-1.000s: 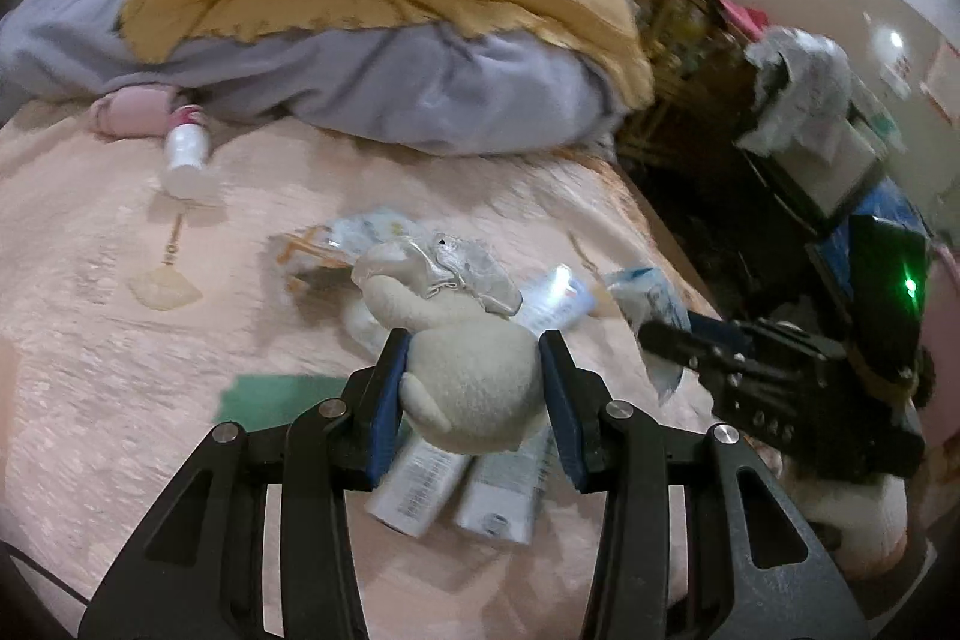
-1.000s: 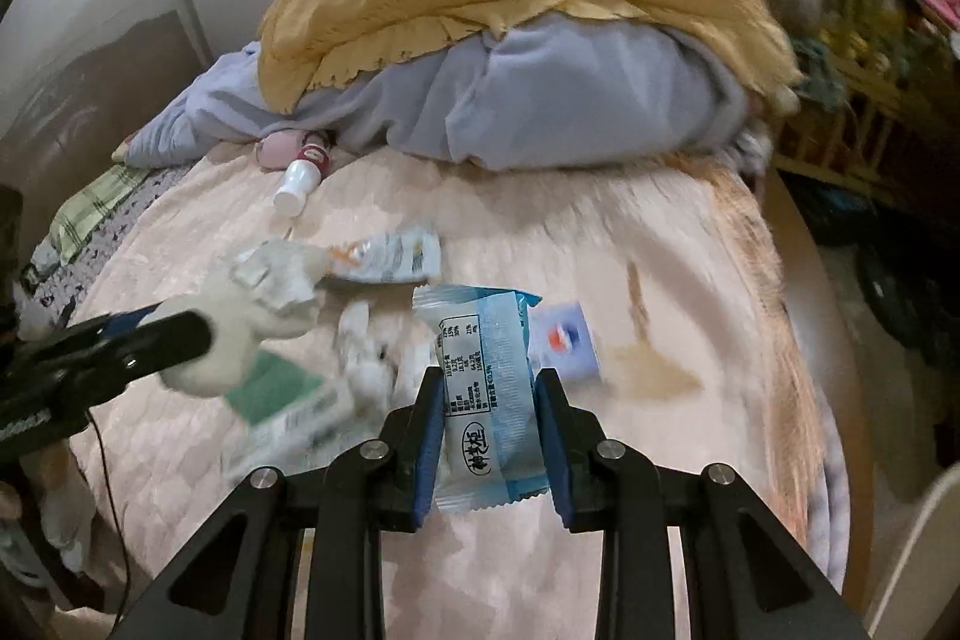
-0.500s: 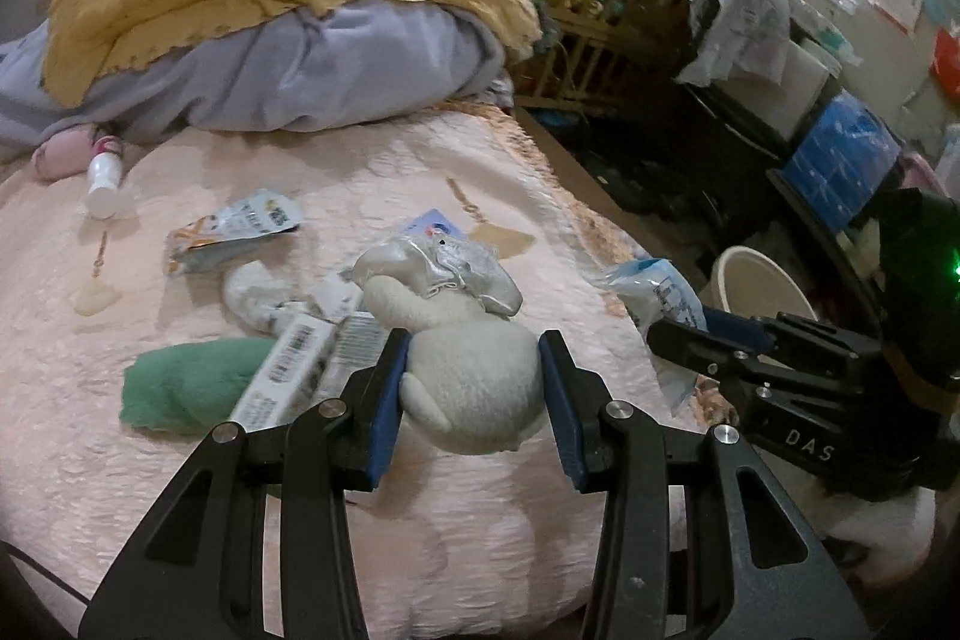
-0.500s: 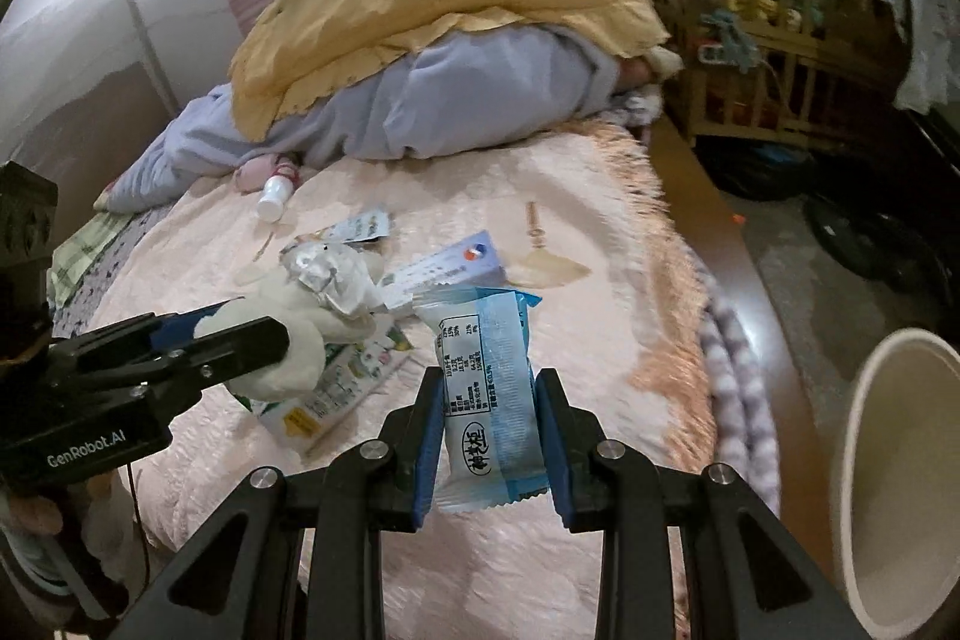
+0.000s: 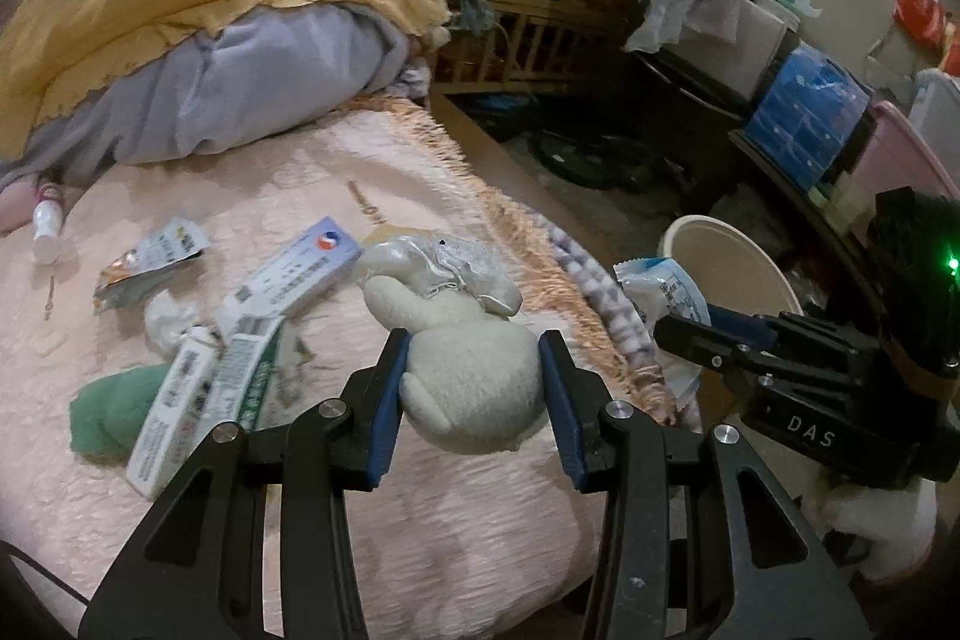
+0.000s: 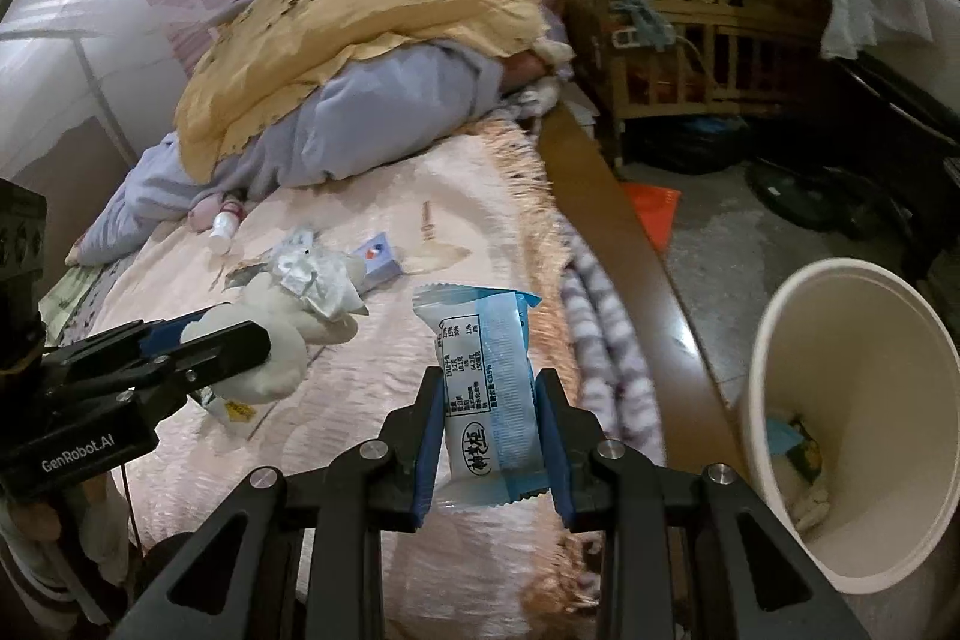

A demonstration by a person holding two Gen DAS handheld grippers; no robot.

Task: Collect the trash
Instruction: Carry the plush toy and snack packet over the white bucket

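My left gripper (image 5: 474, 343) is shut on a cream plush toy (image 5: 474, 394) that has a crumpled clear wrapper (image 5: 456, 262) on its top; it hangs over the pink bedspread near the fringed edge. My right gripper (image 6: 489, 379) is shut on a blue and white snack packet (image 6: 480, 340), held upright over the bed's edge. A cream waste bin (image 6: 780, 328) stands on the floor to the right, with some trash at its bottom. From the left wrist view, the right gripper (image 5: 684, 328) and its packet (image 5: 660, 286) sit in front of the bin (image 5: 720, 244).
Several items lie on the bedspread (image 5: 420, 520): two long boxes (image 5: 180, 400), a white and blue box (image 5: 294, 274), a green cloth (image 5: 102, 412), a foil sachet (image 5: 150, 262), a small bottle (image 5: 48, 232). Piled bedding (image 5: 210, 40) is behind. A wooden crib (image 6: 690, 40) and clutter line the floor.
Both grippers have swung right with their loads, from over the middle of the bed to its fringed edge. The waste bin has come into view at the right.
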